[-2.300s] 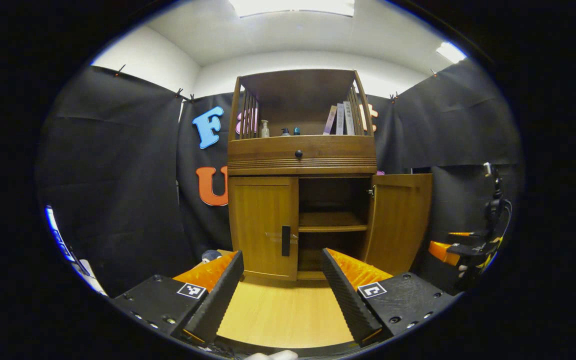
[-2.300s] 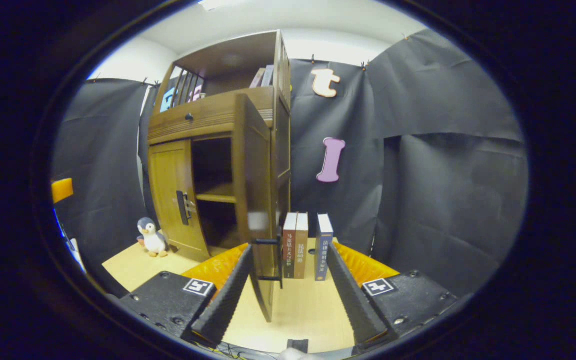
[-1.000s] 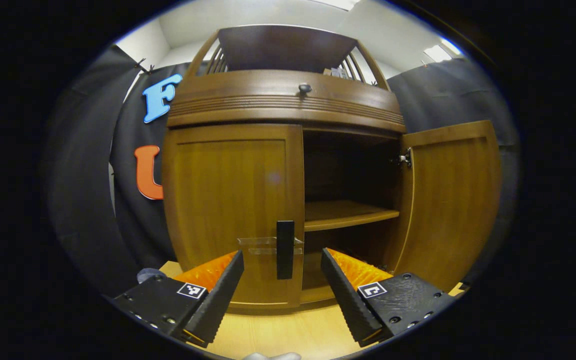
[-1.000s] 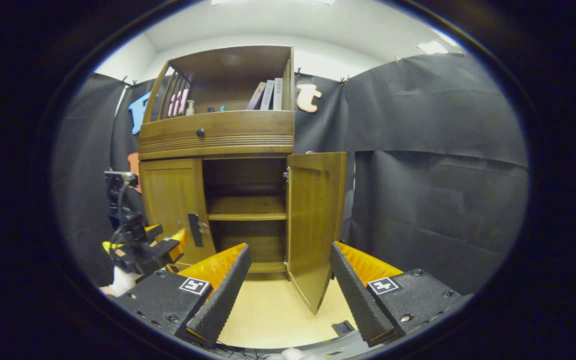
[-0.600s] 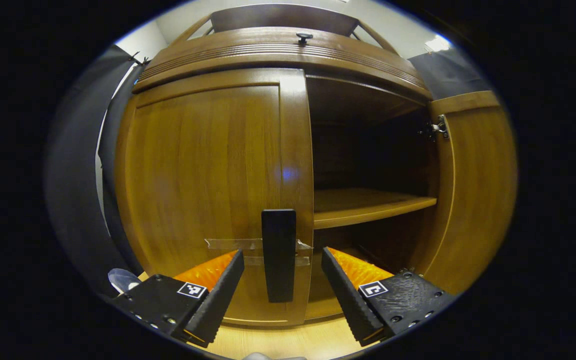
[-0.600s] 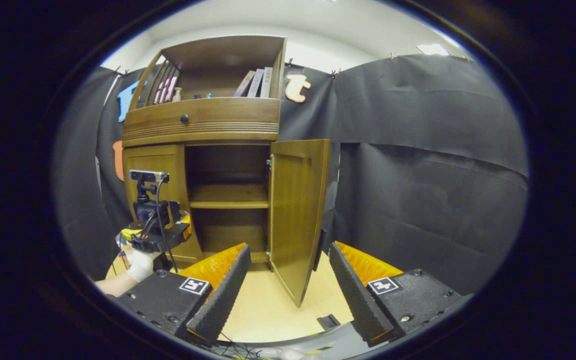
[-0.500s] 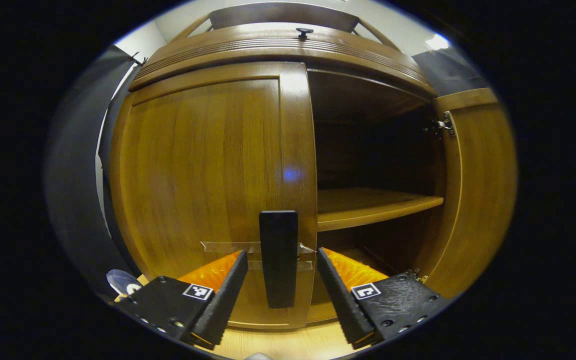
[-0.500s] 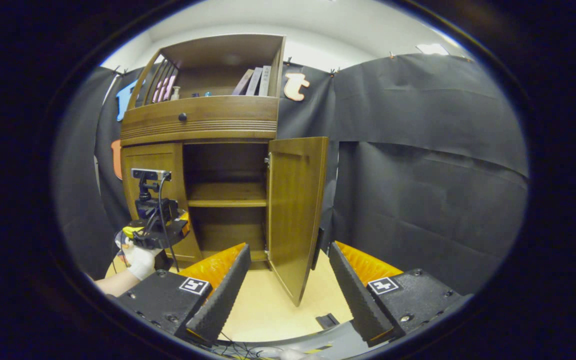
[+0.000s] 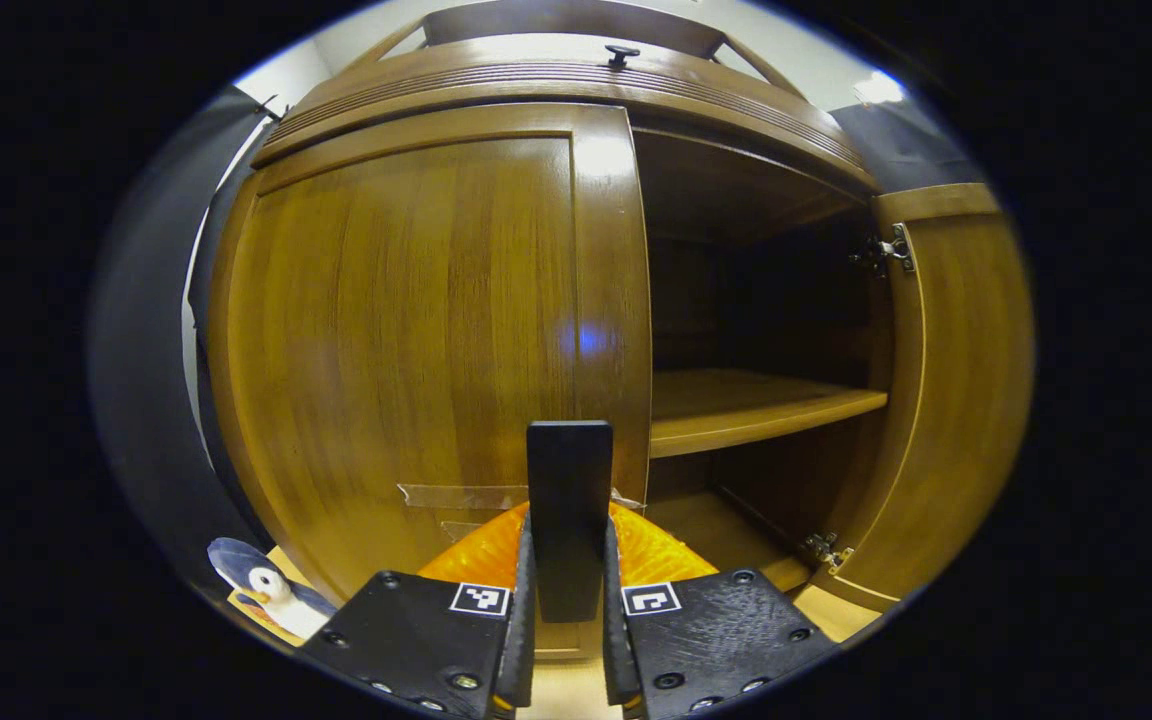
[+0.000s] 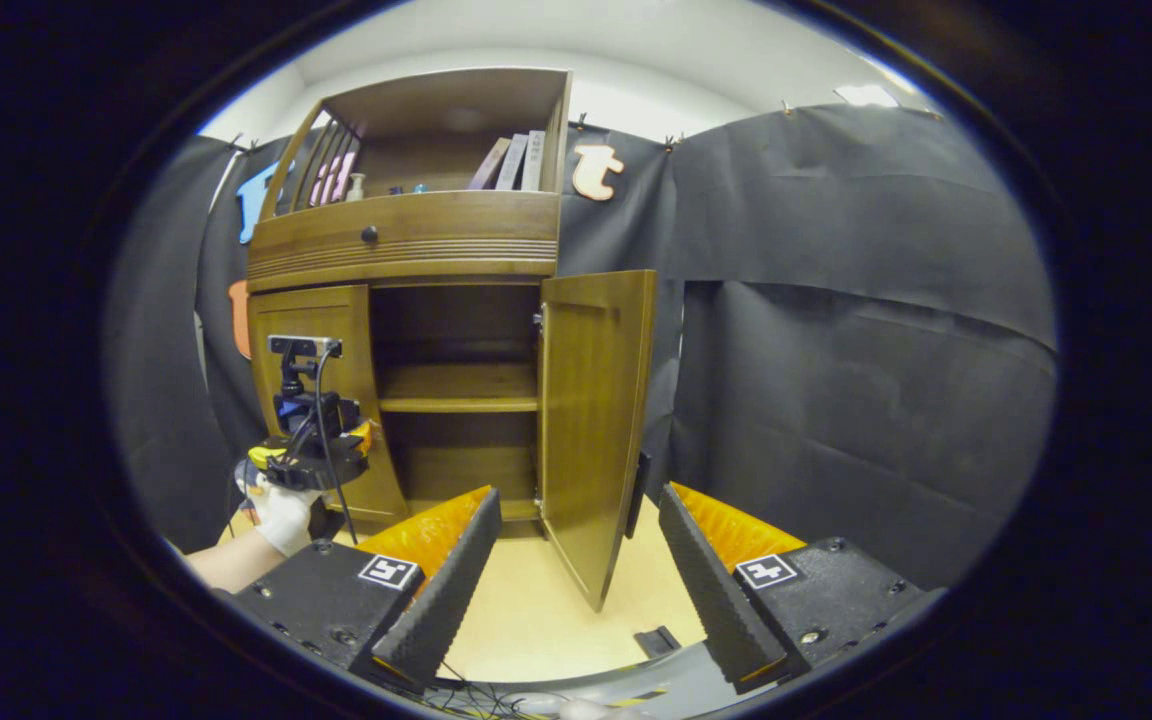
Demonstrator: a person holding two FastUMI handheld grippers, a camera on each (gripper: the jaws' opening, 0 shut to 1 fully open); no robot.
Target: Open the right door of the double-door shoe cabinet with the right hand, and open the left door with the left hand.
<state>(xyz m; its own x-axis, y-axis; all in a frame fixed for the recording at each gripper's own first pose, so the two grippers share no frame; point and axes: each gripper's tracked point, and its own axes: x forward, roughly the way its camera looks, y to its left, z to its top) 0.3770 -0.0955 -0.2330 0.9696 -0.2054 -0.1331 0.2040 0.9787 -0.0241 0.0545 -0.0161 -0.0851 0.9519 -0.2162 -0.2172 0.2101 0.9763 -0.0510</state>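
Note:
The wooden shoe cabinet [image 10: 406,240] stands against the black booth wall. Its right door [image 10: 591,420] hangs wide open, showing a shelf [image 9: 756,405] inside. The left door [image 9: 416,330] is closed, with a black upright handle [image 9: 568,500] near its inner edge. My left gripper [image 9: 566,600] is shut on that handle, both fingers pressing its sides. In the right gripper view the left gripper [image 10: 311,465] sits at the left door, held by a gloved hand [image 10: 281,515]. My right gripper [image 10: 571,560] is open and holds nothing, a short way in front of the open right door.
A toy penguin [image 9: 261,585] sits on the light wooden floor [image 10: 536,610] left of the cabinet. Books [image 10: 511,160] and small bottles stand on the cabinet's upper shelf above a drawer knob [image 10: 369,234]. Black cloth walls close in on both sides.
My left gripper moved up to the left door and its fingers closed on the black handle. The right gripper drew back from the opened right door and now holds still.

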